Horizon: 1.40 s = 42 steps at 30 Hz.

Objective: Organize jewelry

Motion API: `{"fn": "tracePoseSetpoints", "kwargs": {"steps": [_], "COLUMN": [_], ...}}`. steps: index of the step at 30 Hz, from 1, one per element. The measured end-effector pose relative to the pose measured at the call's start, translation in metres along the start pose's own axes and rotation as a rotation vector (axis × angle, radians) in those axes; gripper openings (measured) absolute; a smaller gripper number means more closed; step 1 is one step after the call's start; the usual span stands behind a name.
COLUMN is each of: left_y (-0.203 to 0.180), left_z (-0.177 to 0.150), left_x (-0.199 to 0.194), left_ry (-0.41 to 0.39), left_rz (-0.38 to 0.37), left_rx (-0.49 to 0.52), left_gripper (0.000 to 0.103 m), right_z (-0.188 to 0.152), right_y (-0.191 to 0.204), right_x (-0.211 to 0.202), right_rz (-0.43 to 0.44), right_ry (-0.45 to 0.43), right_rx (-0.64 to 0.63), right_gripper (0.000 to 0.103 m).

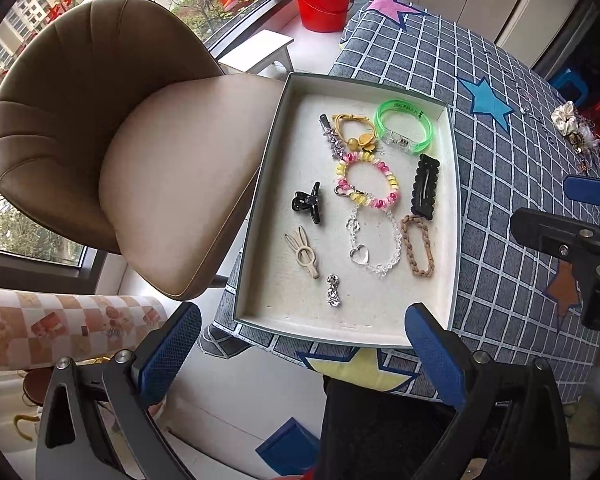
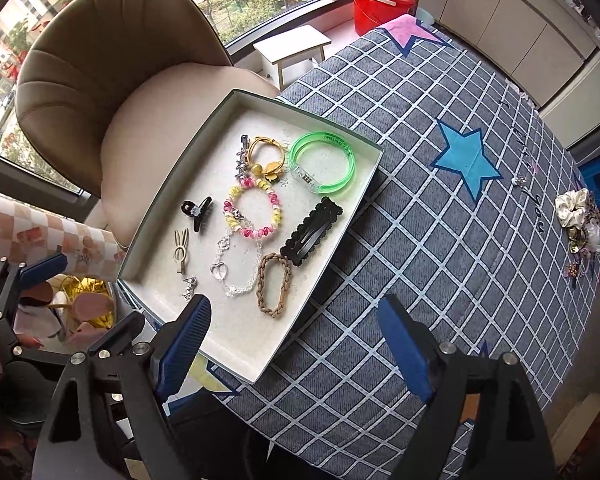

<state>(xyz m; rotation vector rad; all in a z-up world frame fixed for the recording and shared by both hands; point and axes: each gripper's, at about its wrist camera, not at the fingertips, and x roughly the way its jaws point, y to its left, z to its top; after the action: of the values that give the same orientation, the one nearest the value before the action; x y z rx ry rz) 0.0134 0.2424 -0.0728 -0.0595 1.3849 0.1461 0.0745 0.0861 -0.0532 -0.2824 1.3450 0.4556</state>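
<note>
The jewelry lies spread in the shallow white tray (image 1: 260, 184), which sits at the table's edge by the padded chair (image 1: 100, 128). Each piece has its own patch of floor: the green bangle (image 2: 323, 162) in the far corner, the pink-and-yellow bead bracelet (image 2: 253, 211) in the middle, the clear heart chain (image 2: 236, 268) just below it, the braided tan hair tie (image 2: 274, 284) and the black snap clip (image 2: 311, 231) along the right side, the black claw clip (image 1: 308, 203) and the cream rabbit pin (image 1: 302, 251) to the left. That spacing looks deliberate, so nothing tangles.

Both tools hang over the near end, pointing steeply down. The left gripper (image 1: 302, 356) has its blue pads wide apart with nothing between them; the right gripper (image 2: 296, 344) is likewise spread and empty (its near pad overlaps the tray rim only in view).

More pieces, a cream scrunchie (image 2: 572, 208) among them, wait in a heap at the far side of the checked tablecloth (image 2: 440, 240), probably next.
</note>
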Motion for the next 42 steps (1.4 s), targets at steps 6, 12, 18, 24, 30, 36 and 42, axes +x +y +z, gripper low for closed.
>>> {"fn": "tracePoseSetpoints", "kwargs": {"steps": [6, 12, 18, 24, 30, 36, 42], "left_y": [0.004, 0.007, 0.012, 0.009, 0.006, 0.005, 0.006], "left_z": [0.005, 0.012, 0.015, 0.014, 0.013, 0.013, 0.012], "left_x": [-0.028, -0.051, -0.063, -0.072, -0.075, -0.076, -0.077], "left_ry": [-0.074, -0.118, -0.106, -0.105, -0.107, -0.109, -0.109], "left_rz": [0.022, 0.039, 0.002, -0.001, 0.007, 0.013, 0.021], "left_rx": [-0.004, 0.004, -0.035, -0.048, -0.044, -0.044, -0.048], "left_gripper": [0.103, 0.103, 0.103, 0.103, 0.103, 0.103, 0.103], "right_z": [0.000, 0.003, 0.006, 0.009, 0.009, 0.009, 0.009], "right_y": [-0.001, 0.003, 0.009, 0.011, 0.011, 0.012, 0.013], "right_x": [-0.021, -0.041, -0.061, -0.072, -0.073, -0.073, -0.073], "right_rz": [-0.030, -0.057, -0.081, -0.106, -0.108, -0.106, -0.104], "right_ry": [-0.034, -0.043, -0.073, -0.095, -0.095, -0.094, -0.093], "right_rx": [-0.007, -0.025, -0.043, -0.045, -0.043, -0.041, -0.040], "right_gripper": [0.103, 0.103, 0.103, 0.103, 0.103, 0.103, 0.103]}}
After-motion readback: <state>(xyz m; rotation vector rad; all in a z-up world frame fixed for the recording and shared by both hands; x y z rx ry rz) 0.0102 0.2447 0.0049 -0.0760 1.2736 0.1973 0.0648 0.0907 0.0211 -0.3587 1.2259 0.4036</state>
